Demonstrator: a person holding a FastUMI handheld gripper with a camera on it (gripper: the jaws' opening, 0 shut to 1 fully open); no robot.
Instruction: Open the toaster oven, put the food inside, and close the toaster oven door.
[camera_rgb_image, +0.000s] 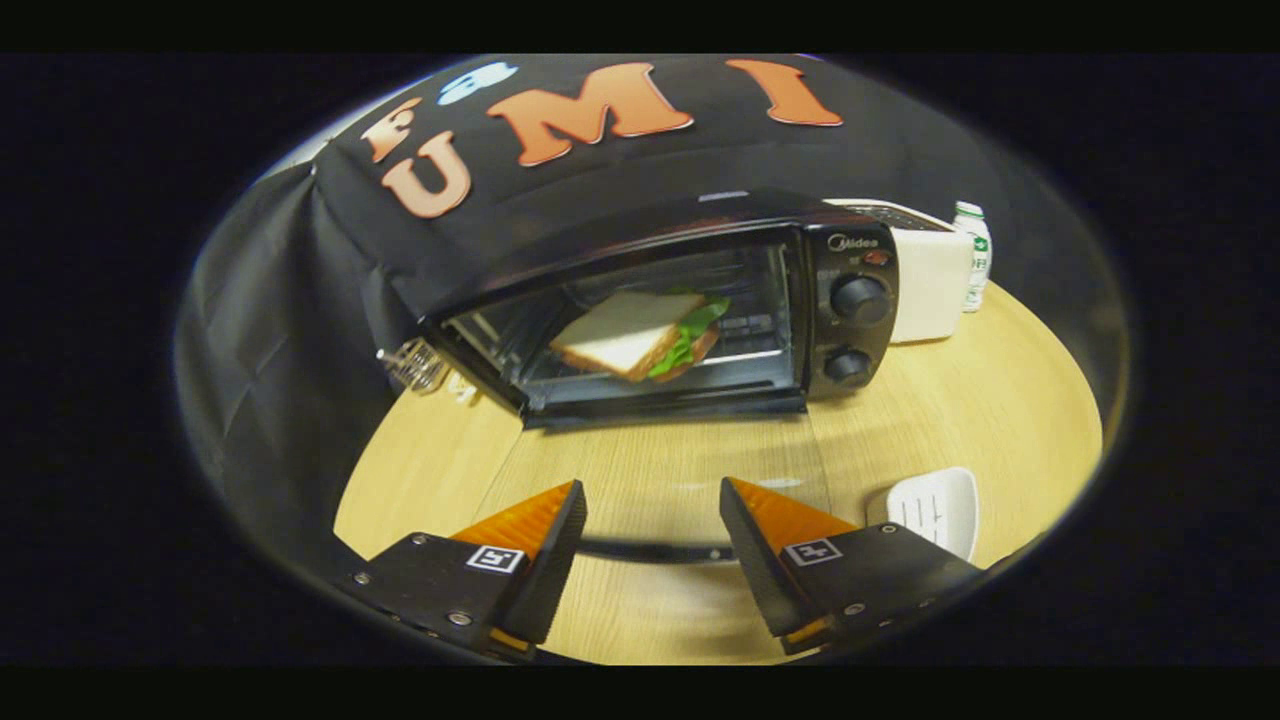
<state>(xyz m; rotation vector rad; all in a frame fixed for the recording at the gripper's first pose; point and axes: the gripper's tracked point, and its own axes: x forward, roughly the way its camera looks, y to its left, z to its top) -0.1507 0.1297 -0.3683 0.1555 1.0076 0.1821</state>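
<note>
Wooden table (960, 400): toaster oven (680, 310) at back edge, glass door (660, 480) folded flat, sandwich (640, 335) inside. Gripper (652, 520) fingers apart, empty, over the door handle (650, 551). Risk: fingers slip off the handle on lift and the door drops.

The glass door (660, 480) (nearly invisible) has its handle (650, 551) ends hidden behind the tongs (652, 512).

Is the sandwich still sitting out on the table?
No, the sandwich lies inside the toaster oven, whose glass door is folded down flat, beyond the open, empty hand-held gripper.
</note>
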